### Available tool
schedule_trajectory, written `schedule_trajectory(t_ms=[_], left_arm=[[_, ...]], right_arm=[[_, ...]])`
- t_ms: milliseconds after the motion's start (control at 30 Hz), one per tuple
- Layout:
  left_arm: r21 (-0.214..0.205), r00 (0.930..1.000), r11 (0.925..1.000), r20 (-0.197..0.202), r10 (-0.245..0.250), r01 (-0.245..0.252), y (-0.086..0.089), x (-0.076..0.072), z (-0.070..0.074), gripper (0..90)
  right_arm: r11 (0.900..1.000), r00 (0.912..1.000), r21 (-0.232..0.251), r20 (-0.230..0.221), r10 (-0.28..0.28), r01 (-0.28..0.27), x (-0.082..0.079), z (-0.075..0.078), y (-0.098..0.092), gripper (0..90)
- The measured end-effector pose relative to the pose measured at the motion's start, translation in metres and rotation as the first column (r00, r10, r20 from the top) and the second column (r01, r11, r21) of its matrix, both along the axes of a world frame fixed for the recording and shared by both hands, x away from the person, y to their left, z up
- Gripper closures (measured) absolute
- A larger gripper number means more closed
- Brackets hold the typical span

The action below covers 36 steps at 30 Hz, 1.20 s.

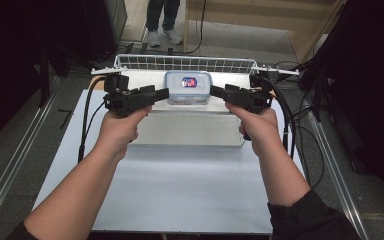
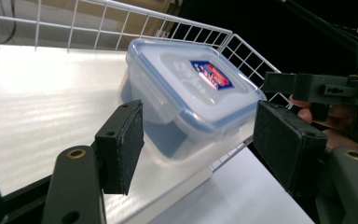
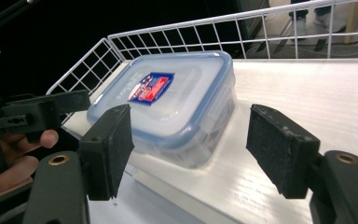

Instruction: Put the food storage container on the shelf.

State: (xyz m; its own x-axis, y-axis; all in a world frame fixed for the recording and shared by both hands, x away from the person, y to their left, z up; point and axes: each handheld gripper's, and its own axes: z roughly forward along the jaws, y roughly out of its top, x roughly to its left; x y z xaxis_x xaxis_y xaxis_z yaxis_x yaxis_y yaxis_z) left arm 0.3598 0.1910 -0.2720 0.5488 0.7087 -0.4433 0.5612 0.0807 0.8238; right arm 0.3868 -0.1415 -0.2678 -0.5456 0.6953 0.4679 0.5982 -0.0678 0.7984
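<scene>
I see the white table [image 1: 180, 190] carrying a wire-sided tray [image 1: 185, 62]; on its floor sits the clear lidded container [image 1: 188, 87]. My left gripper [image 1: 164, 93] and right gripper [image 1: 214, 90] flank it from either side, both with jaws apart, holding nothing.

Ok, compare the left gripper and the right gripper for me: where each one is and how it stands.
The left gripper comes at the clear lidded container from its left side; the right gripper comes from its right side. The left gripper points rightward, the right gripper leftward, so they mirror each other. Both stand open, each held in one hand, jaws near the container without clamping it.
</scene>
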Motion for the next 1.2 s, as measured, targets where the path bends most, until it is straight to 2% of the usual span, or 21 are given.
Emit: schedule_trajectory(t_ms=[167,300,333,433,467,500,533,567,600,633,667,767,833,867,933,967,1033,1067,1100,1133,1200], left_arm=[[0.039,0.9989,0.9992,0.047,-0.002,0.000,0.007,-0.026,-0.012,31.5],[0.034,0.9985,0.9994,0.056,0.000,-0.002,0.012,-0.039,-0.023,31.5],[0.032,0.9981,0.9995,0.062,-0.007,0.005,0.014,-0.046,-0.032,31.3],[0.062,0.9972,0.9981,0.074,-0.007,0.002,0.015,-0.055,-0.041,30.3],[0.084,0.9967,0.9965,0.081,-0.008,0.002,0.015,-0.062,-0.050,29.2],[0.084,0.9967,0.9965,0.081,-0.008,0.002,0.015,-0.062,-0.050,28.8],[0.130,0.9949,0.9916,0.101,-0.012,-0.001,0.015,-0.071,-0.063,28.2],[0.130,0.9949,0.9916,0.101,-0.012,-0.001,0.015,-0.071,-0.063,27.6],[0.158,0.9932,0.9875,0.116,-0.011,-0.008,0.016,-0.080,-0.074,27.2],[0.158,0.9932,0.9875,0.116,-0.011,-0.008,0.016,-0.080,-0.074,26.9],[0.175,0.9929,0.9845,0.118,-0.009,-0.012,0.018,-0.087,-0.086,26.4],[0.214,0.9900,0.9763,0.141,0.001,-0.031,0.021,-0.099,-0.105,25.3],[0.219,0.9907,0.9754,0.136,-0.003,-0.027,0.022,-0.102,-0.112,24.8],[0.217,0.9911,0.9760,0.133,-0.006,-0.024,0.024,-0.105,-0.119,24.6],[0.242,0.9913,0.9698,0.132,-0.006,-0.026,0.026,-0.112,-0.136,24.4],[0.256,0.9913,0.9663,0.132,-0.009,-0.026,0.026,-0.114,-0.141,23.5],[0.277,0.9912,0.9604,0.132,-0.007,-0.030,0.028,-0.119,-0.152,22.6],[0.291,0.9913,0.9561,0.131,-0.006,-0.033,0.030,-0.123,-0.160,19.9],[0.305,0.9918,0.9519,0.128,-0.007,-0.033,0.031,-0.125,-0.164,18.5],[0.324,0.9935,0.9456,0.114,-0.009,-0.029,0.033,-0.129,-0.177,16.1],[0.372,0.9951,0.9281,0.098,-0.015,-0.022,0.033,-0.132,-0.187,13.3]], right_arm=[[0.9990,0.9990,-0.044,0.045,0.003,-0.001,-0.021,-0.007,-0.003,31.8],[0.9979,0.9978,-0.065,0.066,0.004,0.000,-0.034,-0.016,-0.003,31.3],[0.9952,0.9955,-0.097,0.094,-0.003,0.012,-0.042,-0.025,-0.002,30.9],[0.9918,0.9928,-0.126,0.119,-0.005,0.020,-0.049,-0.034,-0.002,30.6],[0.9882,0.9895,-0.149,0.144,-0.014,0.036,-0.057,-0.044,-0.001,30.4],[0.9874,0.9892,-0.154,0.146,-0.015,0.037,-0.059,-0.047,0.000,30.3],[0.9847,0.9874,-0.169,0.157,-0.014,0.041,-0.063,-0.053,0.000,30.3],[0.9847,0.9874,-0.169,0.157,-0.014,0.041,-0.063,-0.053,0.000,30.3],[0.9810,0.9847,-0.188,0.174,-0.013,0.046,-0.070,-0.063,0.002,30.2],[0.9796,0.9835,-0.195,0.180,-0.012,0.047,-0.074,-0.068,0.002,30.1],[0.9787,0.9823,-0.200,0.187,-0.010,0.048,-0.079,-0.075,0.003,30.0],[0.9741,0.9777,-0.217,0.209,-0.018,0.064,-0.091,-0.090,0.004,29.7],[0.9735,0.9767,-0.218,0.214,-0.019,0.067,-0.095,-0.096,0.003,29.6],[0.9722,0.9733,-0.221,0.228,-0.027,0.078,-0.104,-0.108,0.002,29.3],[0.9730,0.9735,-0.217,0.227,-0.027,0.078,-0.108,-0.115,0.002,28.8],[0.9721,0.9742,-0.220,0.224,-0.031,0.081,-0.116,-0.130,0.000,27.3],[0.9719,0.9742,-0.219,0.223,-0.035,0.085,-0.118,-0.135,-0.001,26.3],[0.9682,0.9747,-0.232,0.220,-0.042,0.094,-0.123,-0.151,-0.003,22.8],[0.9664,0.9740,-0.238,0.222,-0.044,0.098,-0.125,-0.156,-0.004,21.2],[0.9626,0.9721,-0.249,0.230,-0.048,0.106,-0.127,-0.162,-0.006,20.0],[0.9605,0.9715,-0.251,0.228,-0.063,0.121,-0.134,-0.176,-0.010,18.8]])
